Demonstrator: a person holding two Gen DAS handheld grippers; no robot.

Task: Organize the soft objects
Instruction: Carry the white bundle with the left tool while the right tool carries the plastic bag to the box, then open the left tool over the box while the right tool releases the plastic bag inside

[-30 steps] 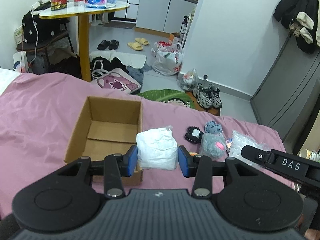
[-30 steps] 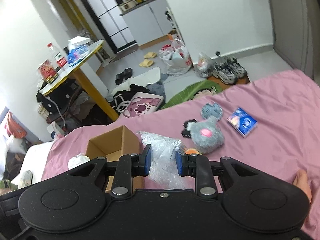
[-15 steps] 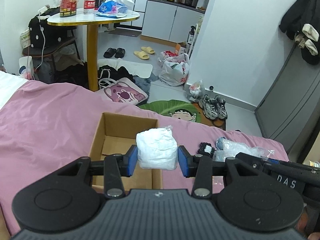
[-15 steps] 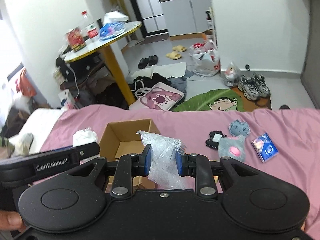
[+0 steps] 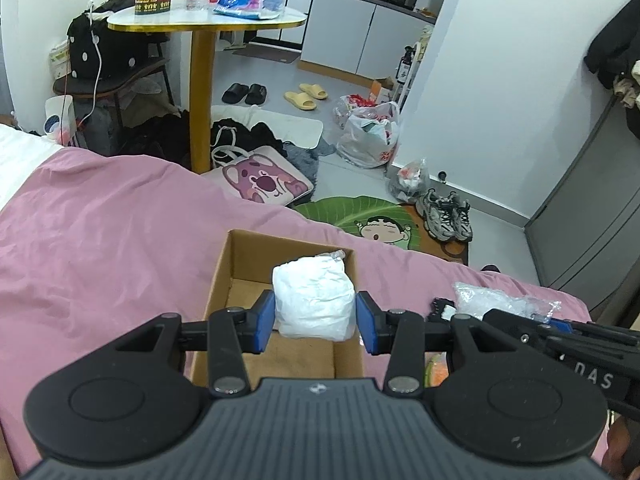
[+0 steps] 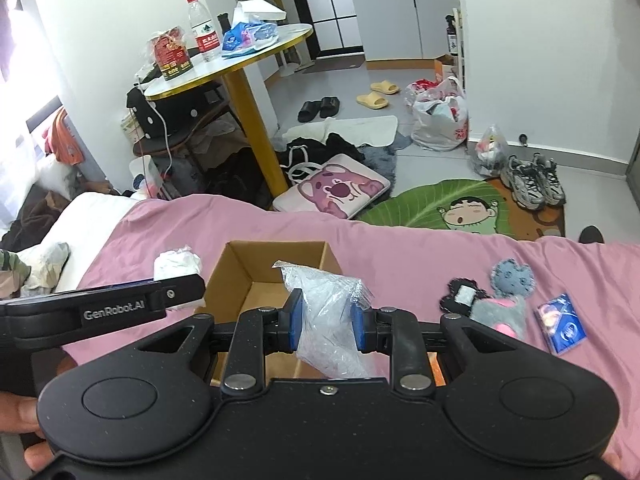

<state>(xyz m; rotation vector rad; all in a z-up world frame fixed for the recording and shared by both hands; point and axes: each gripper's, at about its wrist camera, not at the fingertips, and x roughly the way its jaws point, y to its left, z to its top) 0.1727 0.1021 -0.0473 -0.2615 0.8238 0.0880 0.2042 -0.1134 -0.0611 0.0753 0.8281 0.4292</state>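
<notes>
claws now swung over cardboard box [image 5: 256, 276] at frame centre, was off left before. left claw [image 5: 315, 317] clamps white bundle [image 5: 314, 300], right claw [image 6: 326, 321] pinches clear plastic bag [image 6: 328, 312]. both above box opening, ready to drop imo.

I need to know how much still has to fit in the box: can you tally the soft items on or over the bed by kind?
White bundles: 1
Clear plastic bags: 1
Plush pieces: 3
Blue packets: 1
Total: 6
</notes>
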